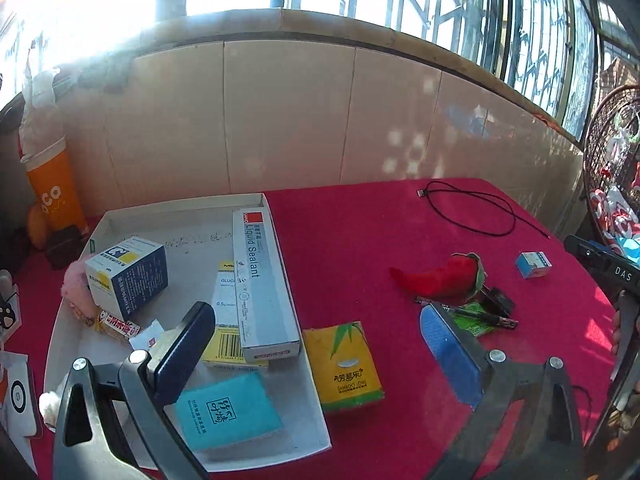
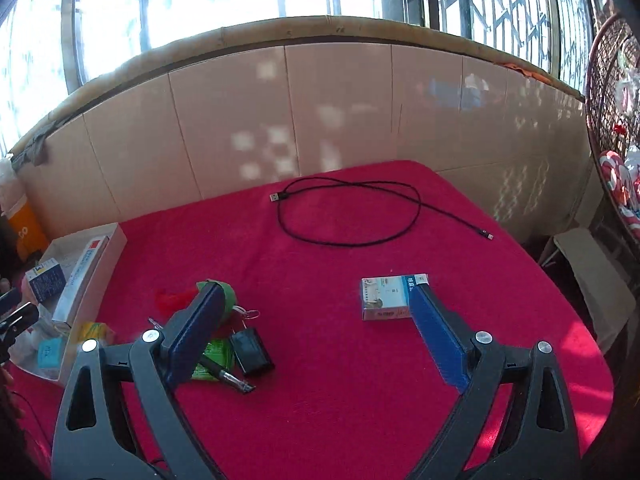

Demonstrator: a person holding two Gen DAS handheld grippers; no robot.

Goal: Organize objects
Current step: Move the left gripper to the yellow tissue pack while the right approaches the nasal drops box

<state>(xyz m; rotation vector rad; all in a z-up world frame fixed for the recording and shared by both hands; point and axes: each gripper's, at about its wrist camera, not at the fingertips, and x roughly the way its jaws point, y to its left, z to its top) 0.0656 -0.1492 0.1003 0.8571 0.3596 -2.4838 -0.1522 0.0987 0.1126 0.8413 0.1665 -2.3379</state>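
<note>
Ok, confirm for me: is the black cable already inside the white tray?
No, the black cable lies looped on the red cloth at the far side, well apart from the white tray.

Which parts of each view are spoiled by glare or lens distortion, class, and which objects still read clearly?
Left wrist view: sun glare washes out the top-left corner, yet the Liquid Sealant box prints legibly; the window ledge bows from fisheye distortion. Right wrist view: the window panes are overexposed, dappled light patches fall on the wall panels, and the black cable stays sharp on the red cloth.
</note>
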